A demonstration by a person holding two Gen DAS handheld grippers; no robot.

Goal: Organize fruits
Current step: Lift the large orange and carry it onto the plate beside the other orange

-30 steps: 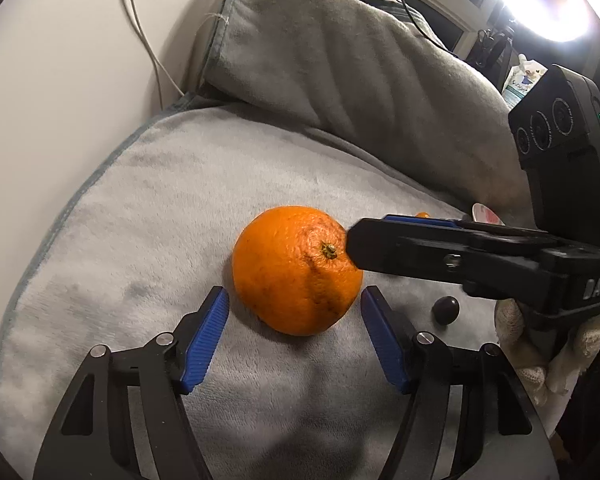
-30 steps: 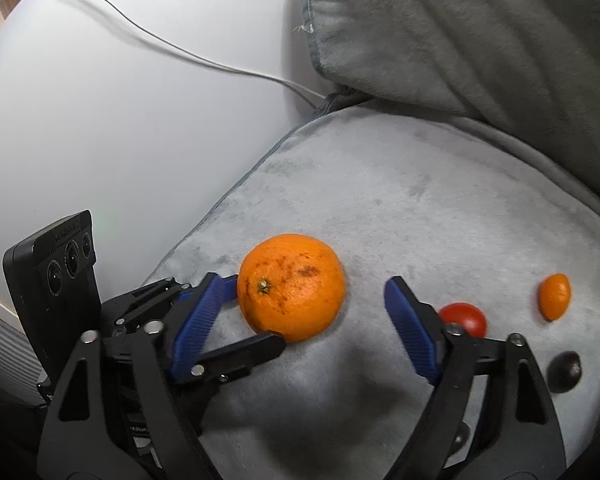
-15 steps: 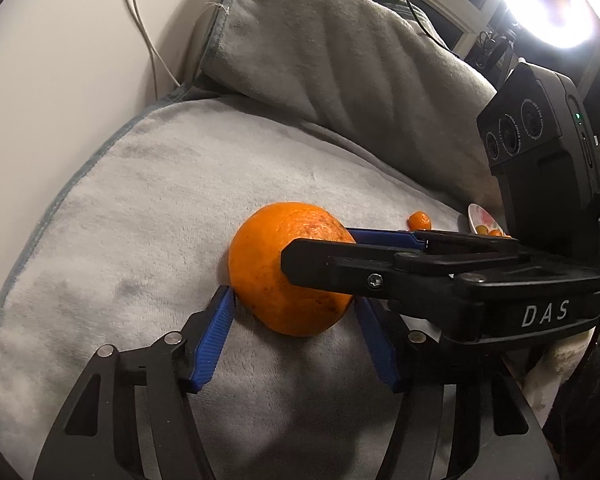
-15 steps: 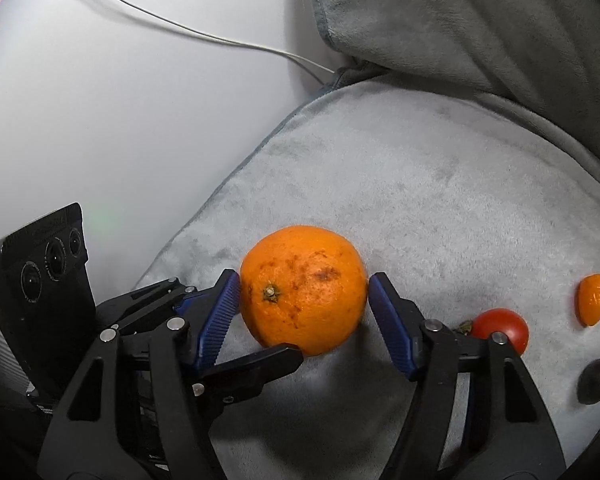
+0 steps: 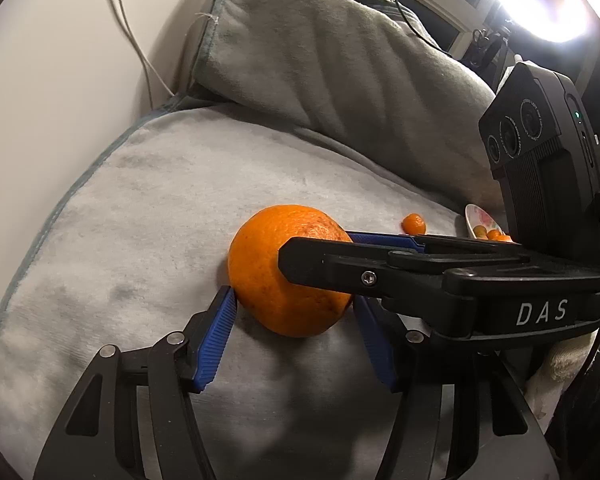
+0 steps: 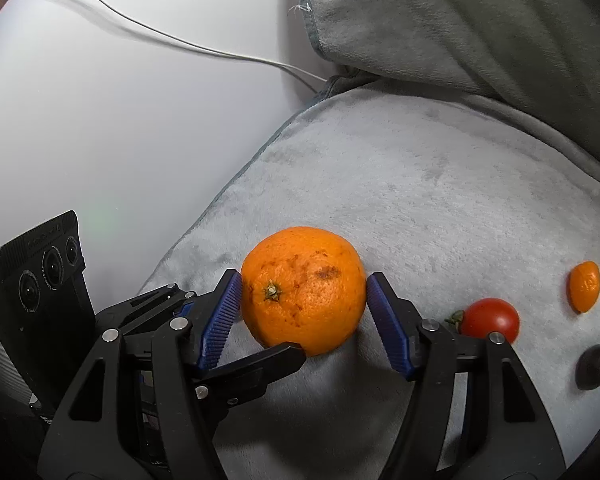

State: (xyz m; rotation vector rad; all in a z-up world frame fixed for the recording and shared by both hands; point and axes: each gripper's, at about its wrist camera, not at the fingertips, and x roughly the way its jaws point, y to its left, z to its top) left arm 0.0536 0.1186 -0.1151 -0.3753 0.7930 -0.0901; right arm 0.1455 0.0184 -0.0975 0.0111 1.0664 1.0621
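Both claws had closed in on the same orange (image 6: 304, 288), which sat on a grey fleece blanket (image 6: 440, 184). Right claw (image 6: 304, 298) had just been closing, its blue pads touching the fruit on either side, stem facing the camera. Left claw (image 5: 292, 308) had also just been narrowing; its near pad touched the peel, the far one was hidden behind the right claw's finger. Two grips probably steadied a round fruit on soft cloth. Off to the right claw's right lay a cherry tomato (image 6: 490, 319), a small mandarin (image 6: 584, 286) and a dark fruit (image 6: 593, 367), unsorted.
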